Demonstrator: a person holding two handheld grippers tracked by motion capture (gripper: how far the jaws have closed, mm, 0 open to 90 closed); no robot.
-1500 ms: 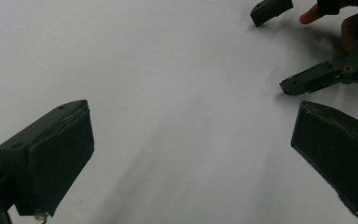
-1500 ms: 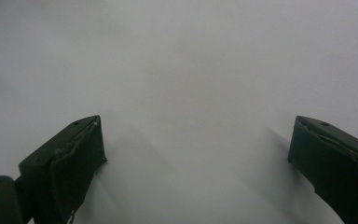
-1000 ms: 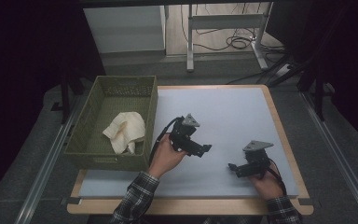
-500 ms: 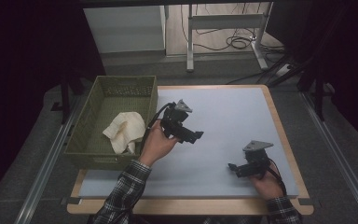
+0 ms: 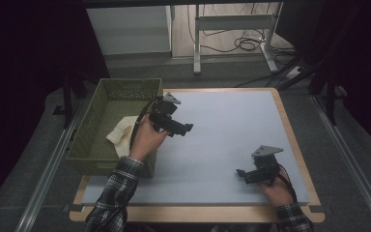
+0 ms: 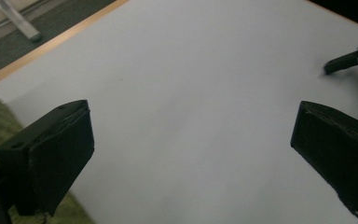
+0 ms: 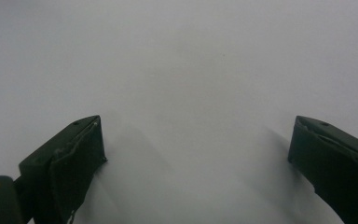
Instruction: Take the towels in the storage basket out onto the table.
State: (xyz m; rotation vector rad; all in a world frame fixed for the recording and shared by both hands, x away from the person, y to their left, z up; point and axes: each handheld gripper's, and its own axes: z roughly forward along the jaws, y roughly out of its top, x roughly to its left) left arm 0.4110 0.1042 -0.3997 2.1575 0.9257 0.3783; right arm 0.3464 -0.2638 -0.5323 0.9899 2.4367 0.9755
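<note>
My left gripper (image 5: 187, 128) is held up above the table's left part, just right of the green basket (image 5: 91, 145), its jaws pointing right. In the left gripper view its jaws (image 6: 191, 154) stand wide open with only the pale table surface (image 6: 191, 84) between them. A cream cloth (image 5: 121, 134) lies crumpled in the basket, partly hidden by my left hand. My right gripper (image 5: 240, 174) rests low near the table's front right, jaws pointing left. In the right gripper view it (image 7: 196, 163) is open over bare table.
The pale blue table top (image 5: 232, 125) has a wooden border (image 5: 290, 125). The basket stands at the table's left edge. Beyond the table are a metal frame leg (image 5: 198, 43) and cables (image 5: 241, 43) on the floor. Rails run along both sides.
My left hand has lifted and carried its gripper back and leftwards, closer to the basket. The right gripper has stayed where it was.
</note>
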